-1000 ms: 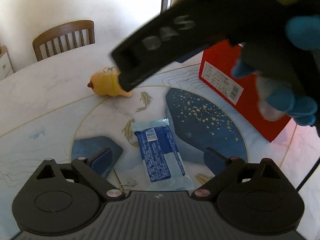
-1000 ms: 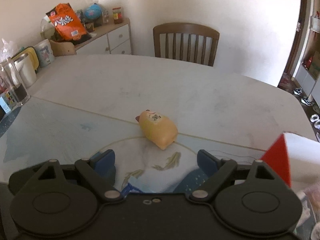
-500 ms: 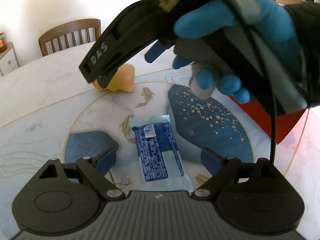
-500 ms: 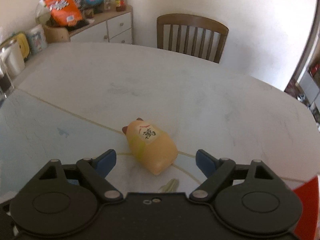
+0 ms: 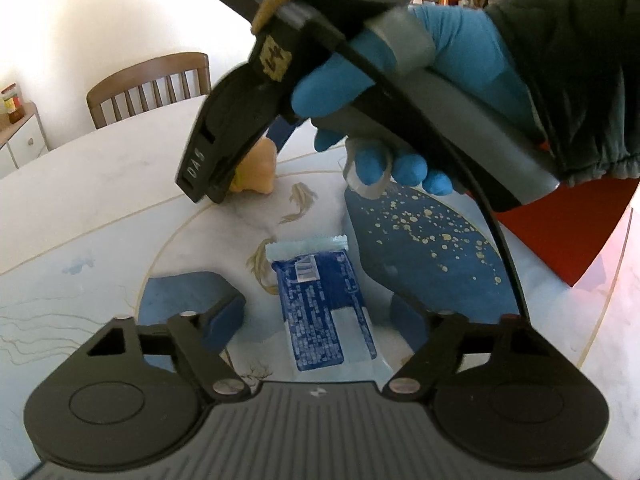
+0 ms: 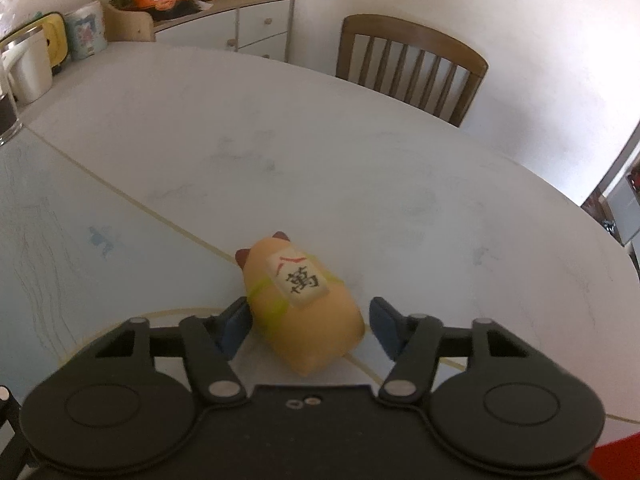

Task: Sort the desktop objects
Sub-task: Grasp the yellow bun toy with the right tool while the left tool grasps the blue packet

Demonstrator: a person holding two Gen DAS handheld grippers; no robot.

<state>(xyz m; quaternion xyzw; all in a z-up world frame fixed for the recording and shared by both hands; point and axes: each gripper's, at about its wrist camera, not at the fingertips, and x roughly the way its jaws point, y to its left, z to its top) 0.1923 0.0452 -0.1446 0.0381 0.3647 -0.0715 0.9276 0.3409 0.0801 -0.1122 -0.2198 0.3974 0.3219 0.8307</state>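
A blue snack packet lies flat on the painted table. It sits between the fingers of my left gripper, whose jaws are closing, with a gap left on both sides. A yellow cat-shaped toy with a mahjong tile on its back lies on its side. My right gripper straddles it and its jaws are closing too. The left pad is almost at the toy; the right pad stands clear. In the left wrist view a blue-gloved hand holds that gripper over the toy.
A red box stands at the right, behind the gloved hand. A wooden chair is at the table's far edge. A cabinet with snack bags stands behind. Jugs and cups crowd the far left of the table.
My right gripper came down and forward over the toy and its jaws narrowed around it. The left jaws narrowed around the packet. The gloved hand swung further into the left view.
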